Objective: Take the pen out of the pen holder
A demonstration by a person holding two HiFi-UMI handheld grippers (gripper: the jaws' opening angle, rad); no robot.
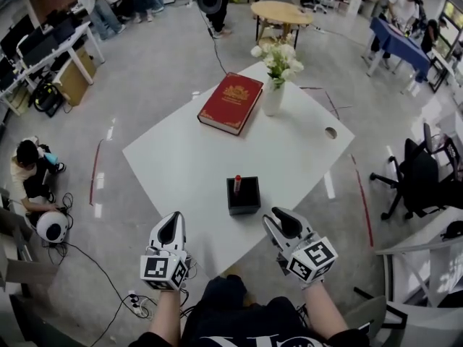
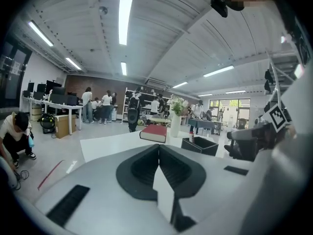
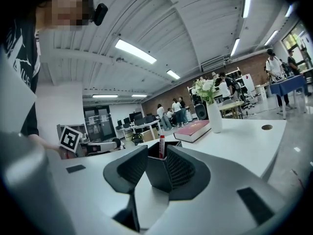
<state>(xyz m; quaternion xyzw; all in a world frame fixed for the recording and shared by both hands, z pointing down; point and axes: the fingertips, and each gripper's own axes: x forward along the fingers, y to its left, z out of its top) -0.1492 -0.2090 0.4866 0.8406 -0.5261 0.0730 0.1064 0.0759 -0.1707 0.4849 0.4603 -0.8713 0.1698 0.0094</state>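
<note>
The lower part of the pen [image 1: 236,184] is hidden inside the black square pen holder [image 1: 244,198]. Only its red cap and a short stretch of pale barrel are seen above the rim, and any print on it is too small to be made out. The pen is stood upright against the holder's left wall. The holder is set on the white desk [image 1: 173,165], toward the near edge, and that edge is partly covered by the person's body.

The left hand-held gripper [image 1: 171,230] is held near and left of the holder, well apart from it, with its jaws brought together on nothing. The right hand-held gripper [image 1: 283,223] is held just near and right of the holder, with its jaws spread wide. The holder and pen are seen through the gap, beyond the tips and untouched.

On the far side of the desk a red book [image 1: 230,103] is laid flat, its gold cover lettering unreadable. A white vase [image 1: 273,98] of white flowers is stood just to the right of it.
</note>
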